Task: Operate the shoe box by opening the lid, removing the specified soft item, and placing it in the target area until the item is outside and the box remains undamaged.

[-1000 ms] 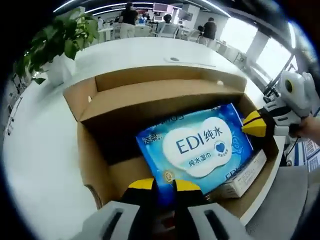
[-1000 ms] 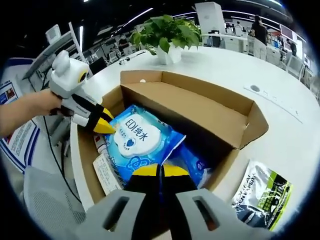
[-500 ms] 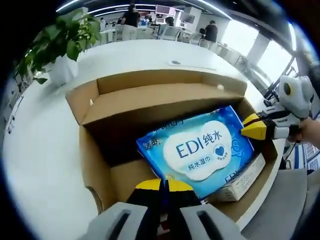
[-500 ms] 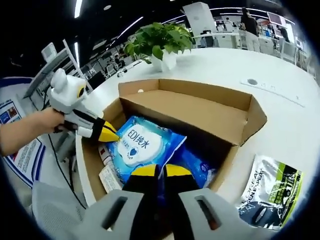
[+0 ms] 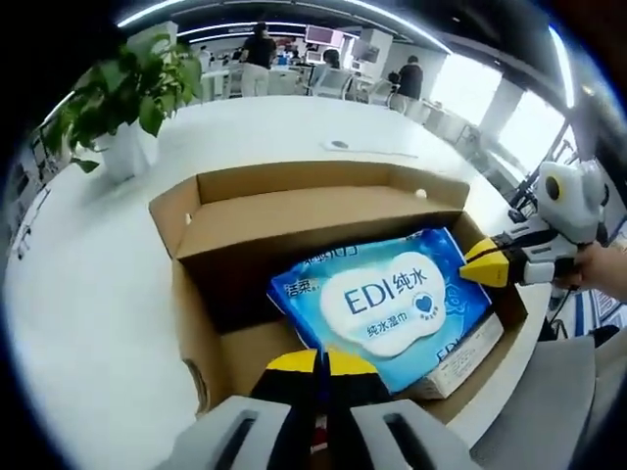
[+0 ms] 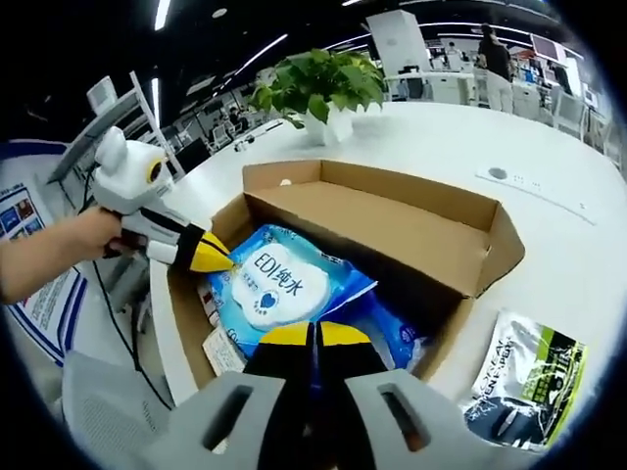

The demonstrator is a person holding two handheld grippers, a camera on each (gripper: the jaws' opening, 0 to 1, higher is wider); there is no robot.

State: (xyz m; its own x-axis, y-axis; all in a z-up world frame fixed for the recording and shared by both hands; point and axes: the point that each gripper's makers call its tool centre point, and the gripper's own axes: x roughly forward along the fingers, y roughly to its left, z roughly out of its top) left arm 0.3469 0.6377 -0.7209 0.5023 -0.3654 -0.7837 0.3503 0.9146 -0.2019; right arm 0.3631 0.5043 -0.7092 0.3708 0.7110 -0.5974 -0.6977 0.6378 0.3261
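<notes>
open cardboard shoe box (image 5: pixel 294 211) sitting mid-frame, flaps up; blue wet-wipes pack (image 5: pixel 387 304) lying tilted inside, lower right of the box.

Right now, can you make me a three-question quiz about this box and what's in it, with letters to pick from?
1. Where is the wipes pack?
A. on the floor
B. inside the box
C. under the plant

2. What colour are the tips of the tongs?
A. yellow
B. red
C. green

3. What are the left tongs doing?
A. hanging wide open
B. holding the plant
C. shut on the pack's edge

Answers:
1 B, the pack lies between the box walls.
2 A, both pairs of tongs have yellow tips; right tongs.
3 C, the tips meet over the blue wrapper.
</notes>
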